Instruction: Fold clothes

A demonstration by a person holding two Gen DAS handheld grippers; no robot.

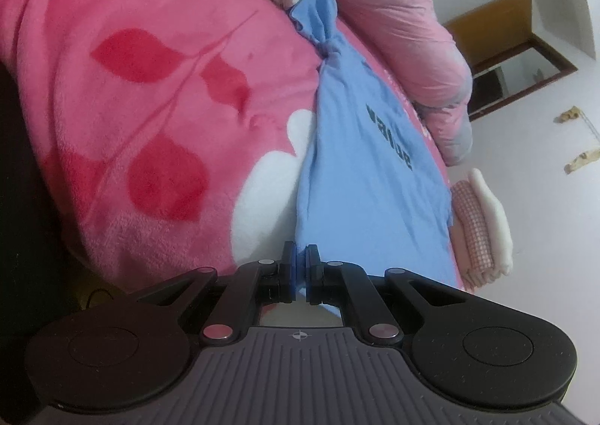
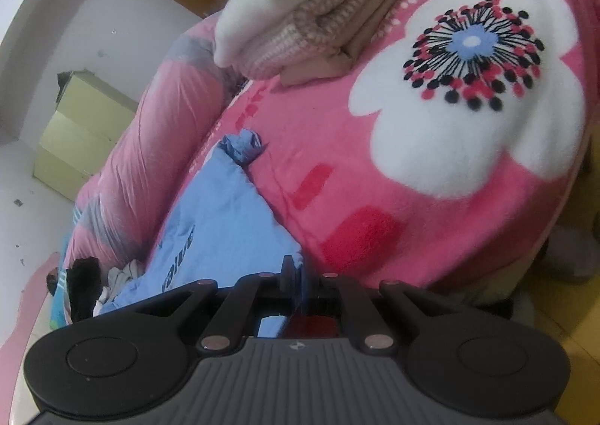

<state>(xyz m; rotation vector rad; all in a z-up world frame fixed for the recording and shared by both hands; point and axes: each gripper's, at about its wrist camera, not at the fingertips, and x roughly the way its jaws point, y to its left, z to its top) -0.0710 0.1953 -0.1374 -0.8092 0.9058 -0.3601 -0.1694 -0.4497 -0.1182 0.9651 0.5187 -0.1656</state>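
Note:
A light blue T-shirt [image 1: 367,162] with dark lettering lies stretched lengthwise over the pink flowered blanket [image 1: 150,106]. Its far end bunches into a twisted knot of cloth. My left gripper [image 1: 301,269] is shut on the shirt's near edge, and blue cloth shows between the pads. In the right wrist view the same T-shirt [image 2: 225,215] runs away to a crumpled far tip. There my right gripper [image 2: 298,275] is shut on its near corner, low over the blanket [image 2: 375,162].
A stack of folded clothes [image 2: 307,12], white, pink checked and beige, sits on the blanket; the left wrist view shows this stack [image 1: 483,230] beside the shirt. A rolled pink duvet [image 2: 150,162] lines the bed's far side. Unfolded clothes [image 2: 90,286] lie heaped near it.

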